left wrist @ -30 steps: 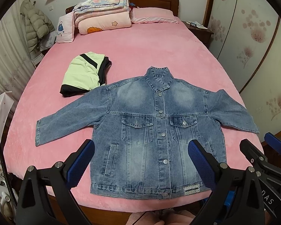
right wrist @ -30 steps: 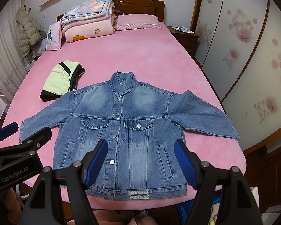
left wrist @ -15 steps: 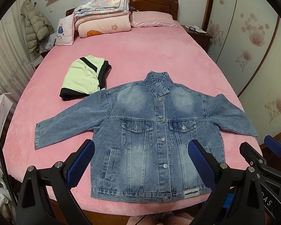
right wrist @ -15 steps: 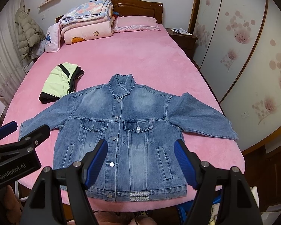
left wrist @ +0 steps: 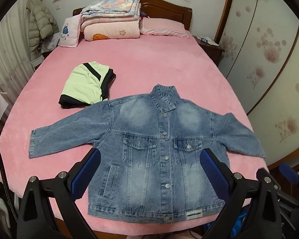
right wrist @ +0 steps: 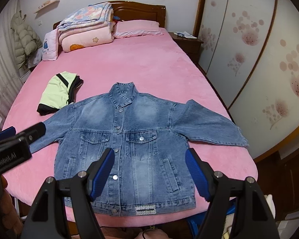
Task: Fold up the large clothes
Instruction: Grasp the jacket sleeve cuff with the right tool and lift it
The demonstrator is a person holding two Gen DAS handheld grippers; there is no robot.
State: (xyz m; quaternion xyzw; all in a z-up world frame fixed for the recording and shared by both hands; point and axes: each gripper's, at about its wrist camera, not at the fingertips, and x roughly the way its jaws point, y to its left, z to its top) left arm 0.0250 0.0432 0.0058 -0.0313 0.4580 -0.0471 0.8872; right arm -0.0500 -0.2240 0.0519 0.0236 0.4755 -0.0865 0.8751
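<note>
The denim jacket [left wrist: 159,153] lies face up and buttoned on the pink bed [left wrist: 149,69], spread flat with both sleeves out to the sides, collar toward the headboard and hem at the near edge of the mattress. Nothing on it is folded yet, so the step in hand looks like the first fold — bringing a sleeve in across the chest.

To do it well, I would take one sleeve at the cuff and a second point near the jacket's shoulder, lift only enough to clear the cloth, and lay the sleeve straight over the pockets so the side seam makes a clean edge. Denim this stiff should hold a crease but may drag the whole jacket if pulled low and fast. The folded green-and-black garment [left wrist: 85,85] touches the jacket's shoulder on the view's left and could be caught up with it.

The left gripper [left wrist: 149,167] and right gripper [right wrist: 150,168] both hang above the jacket's lower front, jaws spread wide with nothing between them — the cloth lies below, untouched.
</note>
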